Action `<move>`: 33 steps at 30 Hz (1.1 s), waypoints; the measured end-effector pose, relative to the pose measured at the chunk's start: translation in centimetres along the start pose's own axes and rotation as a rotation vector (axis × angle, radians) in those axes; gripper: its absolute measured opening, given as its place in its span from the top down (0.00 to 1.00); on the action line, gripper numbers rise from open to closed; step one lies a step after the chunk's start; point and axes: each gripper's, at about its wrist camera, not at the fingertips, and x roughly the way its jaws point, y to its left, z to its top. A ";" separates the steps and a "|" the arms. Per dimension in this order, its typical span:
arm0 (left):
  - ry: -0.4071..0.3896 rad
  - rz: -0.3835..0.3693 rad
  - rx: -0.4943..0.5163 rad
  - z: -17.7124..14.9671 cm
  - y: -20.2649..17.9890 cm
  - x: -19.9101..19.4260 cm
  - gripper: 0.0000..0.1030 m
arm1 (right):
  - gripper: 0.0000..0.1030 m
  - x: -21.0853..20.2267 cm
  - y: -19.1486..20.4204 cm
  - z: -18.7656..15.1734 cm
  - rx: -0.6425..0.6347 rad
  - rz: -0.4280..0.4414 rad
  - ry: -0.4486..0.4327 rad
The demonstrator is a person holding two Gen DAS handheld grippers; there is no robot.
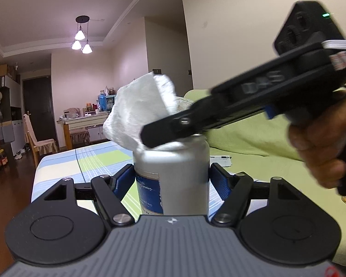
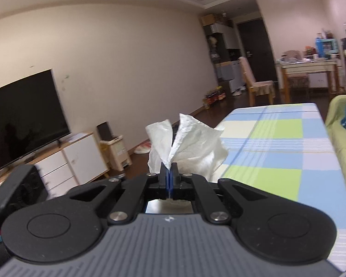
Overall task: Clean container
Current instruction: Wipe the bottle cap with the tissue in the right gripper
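A clear jar [image 1: 180,180] with a blue and white label stands upright between the blue pads of my left gripper [image 1: 173,180], which is shut on it. My right gripper [image 1: 150,136] comes in from the right, held by a hand [image 1: 323,138], and hangs over the jar's open mouth. It is shut on a crumpled white paper towel [image 1: 138,113] that sticks up and to the left above the rim. In the right wrist view the right gripper [image 2: 169,173] has its fingers pressed together on the paper towel [image 2: 191,143], which fans out beyond them.
A table with a blue, green and white checked cloth [image 1: 85,159] lies under the jar. A green sofa [image 1: 253,138] runs along the right. A TV [image 2: 23,120] on a white cabinet stands at the left wall, and a dining table with chairs [image 2: 306,69] stands far back.
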 end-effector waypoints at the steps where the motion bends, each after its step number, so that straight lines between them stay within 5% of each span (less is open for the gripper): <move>1: 0.000 -0.001 -0.006 0.1 0.1 0.1 0.31 | 1.00 -0.2 -0.3 0.0 0.009 -0.009 -0.006; 6: -0.007 -0.010 -0.008 0.6 0.2 0.9 0.31 | 1.00 -2.5 0.2 -0.8 -0.018 -0.047 -0.004; 14: -0.010 0.004 0.020 0.5 -0.3 1.5 0.31 | 1.00 -1.2 1.4 -0.9 -0.023 0.021 -0.006; 24: -0.014 -0.004 -0.001 -0.6 0.9 1.0 0.31 | 1.00 -3.2 0.8 -1.9 -0.058 -0.059 -0.045; 33: -0.017 0.012 0.021 -2.1 1.1 0.8 0.31 | 1.00 -1.7 2.0 -1.2 -0.051 0.016 -0.018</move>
